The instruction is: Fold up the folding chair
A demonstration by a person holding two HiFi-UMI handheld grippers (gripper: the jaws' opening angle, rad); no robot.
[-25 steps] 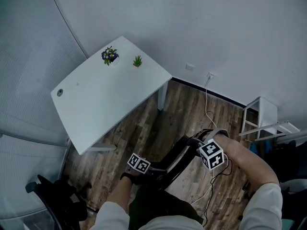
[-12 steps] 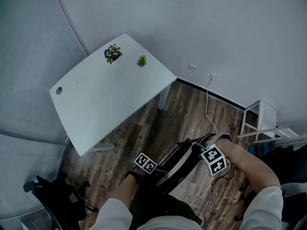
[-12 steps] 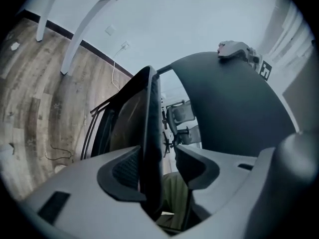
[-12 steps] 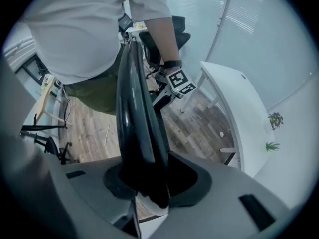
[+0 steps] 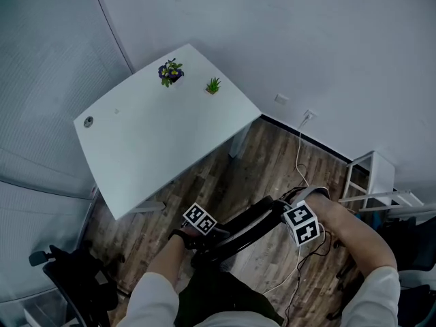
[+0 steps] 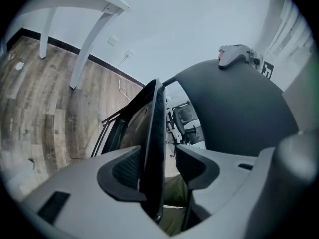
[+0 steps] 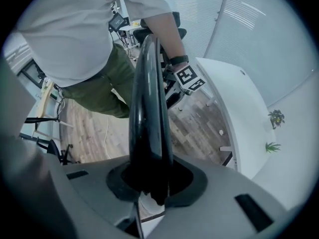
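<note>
The black folding chair hangs slanted over the wood floor between my two grippers. My left gripper is at its lower left end. In the left gripper view the gripper is drawn in on a thin black panel of the chair, which lies against the left pad. My right gripper points down onto the chair's upper right end. In the right gripper view its jaws are closing on the glossy rounded chair edge, which fills the space between the pads.
A white desk with two small potted plants stands ahead on the left. A black office chair is at the lower left. A white rack and a trailing cable are on the right, by the wall.
The left gripper has moved up the picture along with the chair's lower end. The chair's black parts now lie closer together in a flatter line. The right gripper has barely shifted.
</note>
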